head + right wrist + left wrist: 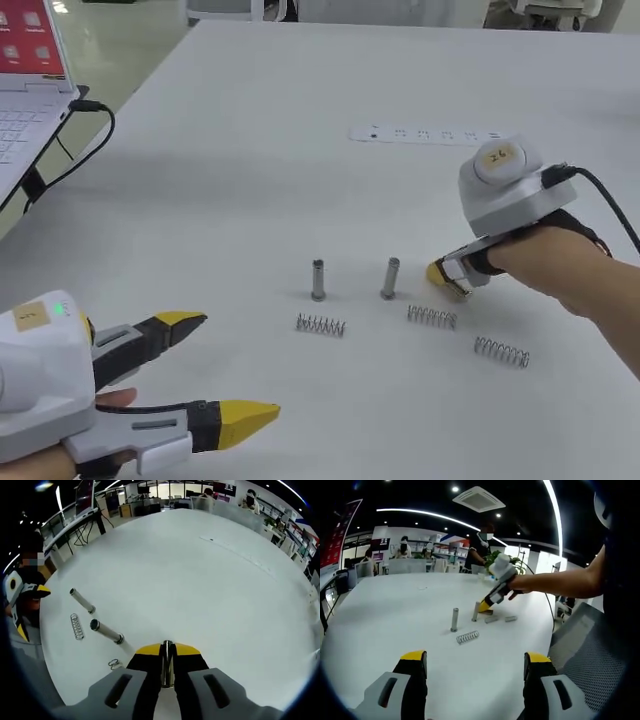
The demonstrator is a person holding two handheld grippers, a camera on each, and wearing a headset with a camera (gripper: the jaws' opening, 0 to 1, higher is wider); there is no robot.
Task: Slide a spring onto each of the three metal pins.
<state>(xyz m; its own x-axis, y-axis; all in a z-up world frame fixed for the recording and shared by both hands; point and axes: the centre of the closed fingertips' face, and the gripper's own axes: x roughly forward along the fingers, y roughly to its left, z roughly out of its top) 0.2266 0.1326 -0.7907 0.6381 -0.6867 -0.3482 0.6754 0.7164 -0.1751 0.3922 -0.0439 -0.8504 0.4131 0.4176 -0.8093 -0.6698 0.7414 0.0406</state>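
Pin (pixel 167 672) pinched in right claw (pixel 168 651) should land upright beside nearest standing pin (pixel 390 278); left claw (pixel 230 365) hangs spread.

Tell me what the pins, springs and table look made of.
Each pin: metal, likely steel, by its grey sheen. Each spring: thin bare metal wire, coils glinting. The table: matte white, perhaps laminate; unclear.
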